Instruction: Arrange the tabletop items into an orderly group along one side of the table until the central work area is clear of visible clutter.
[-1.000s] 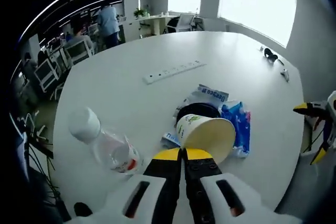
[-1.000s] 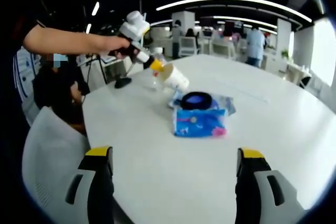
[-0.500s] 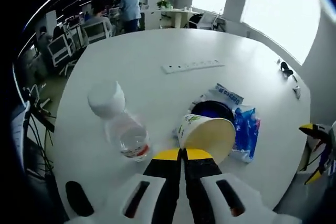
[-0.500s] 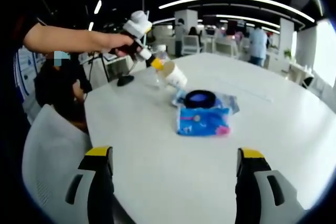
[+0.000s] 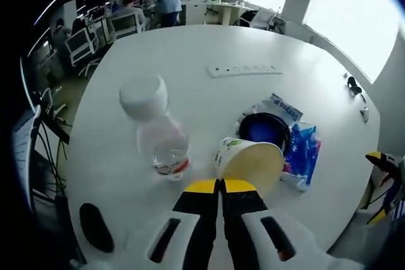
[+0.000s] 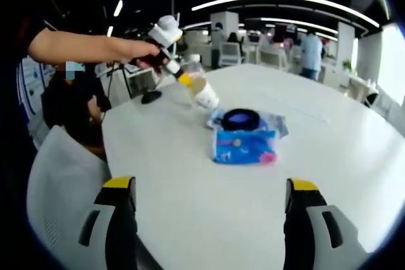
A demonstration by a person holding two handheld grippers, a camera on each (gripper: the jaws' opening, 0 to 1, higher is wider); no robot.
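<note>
The left gripper (image 5: 219,186) is pinching the rim of a paper cup (image 5: 249,160) between closed jaws, holding it tipped above the table (image 5: 190,49). A bottle (image 5: 158,134) is standing just left of the fingers; a blue packet (image 5: 301,154) and dark ring (image 5: 266,128) are lying beyond the cup. The right gripper (image 6: 205,203) is hovering with jaws spread wide, the packet ahead between them.
</note>
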